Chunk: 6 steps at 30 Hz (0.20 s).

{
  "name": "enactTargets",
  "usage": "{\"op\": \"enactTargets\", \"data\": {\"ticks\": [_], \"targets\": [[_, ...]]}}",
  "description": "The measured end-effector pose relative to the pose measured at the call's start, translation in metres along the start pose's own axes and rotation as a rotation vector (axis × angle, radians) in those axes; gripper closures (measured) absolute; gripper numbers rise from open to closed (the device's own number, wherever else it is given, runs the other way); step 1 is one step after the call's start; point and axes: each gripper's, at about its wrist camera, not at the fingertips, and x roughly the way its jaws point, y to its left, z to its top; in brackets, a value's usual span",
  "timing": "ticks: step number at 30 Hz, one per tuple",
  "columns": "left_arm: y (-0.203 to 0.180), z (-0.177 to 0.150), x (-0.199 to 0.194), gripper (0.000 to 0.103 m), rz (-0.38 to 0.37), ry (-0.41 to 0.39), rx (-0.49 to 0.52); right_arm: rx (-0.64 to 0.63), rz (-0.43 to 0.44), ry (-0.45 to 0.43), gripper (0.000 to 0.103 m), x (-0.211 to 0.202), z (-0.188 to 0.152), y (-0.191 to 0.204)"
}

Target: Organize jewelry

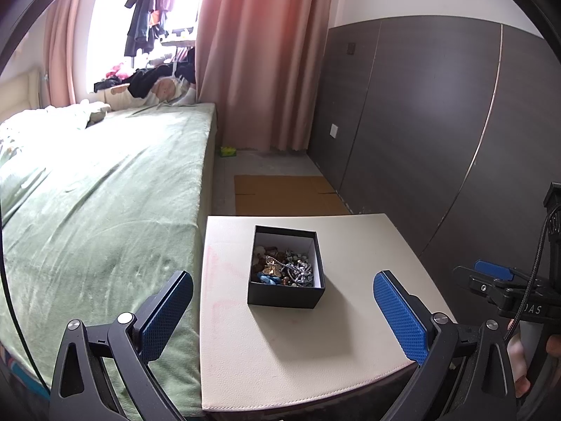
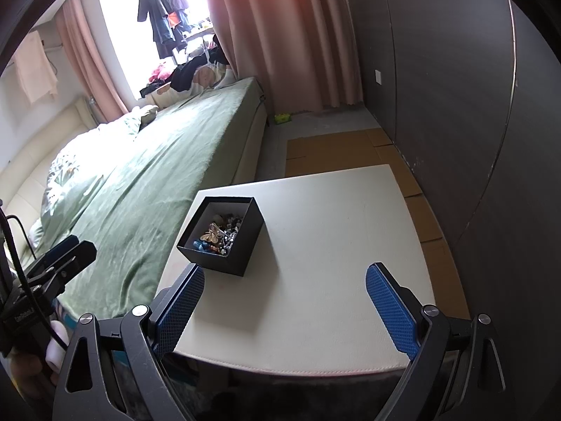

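A small black box [image 1: 284, 297] with a white lining stands on a cream stool top [image 1: 315, 343]. It holds a heap of jewelry [image 1: 282, 267]: a gold butterfly piece, silver chains, beads, something blue. My left gripper [image 1: 283, 310] is open and empty, just short of the box, above the stool's near part. In the right wrist view the box [image 2: 229, 258] sits at the stool's [image 2: 333, 280] left side with the jewelry [image 2: 219, 233] inside. My right gripper [image 2: 284, 301] is open and empty, to the right of the box and nearer than it.
A bed with a green cover [image 1: 105, 193] lies left of the stool. A dark panelled wall [image 1: 438, 122] runs on the right. Flat cardboard [image 1: 284, 194] lies on the floor beyond the stool. Pink curtains [image 1: 263, 52] hang at the back. The right gripper shows at the left wrist view's right edge [image 1: 505, 280].
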Motion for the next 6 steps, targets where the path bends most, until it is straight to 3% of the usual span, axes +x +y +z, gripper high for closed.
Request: {"op": "enactTargets", "data": {"ticks": [6], "targets": [[-0.0009,-0.0012,0.002,0.0,0.002,0.0,0.01,-0.001,-0.002,0.004,0.009,0.0029,-0.0061,-0.0007]]}}
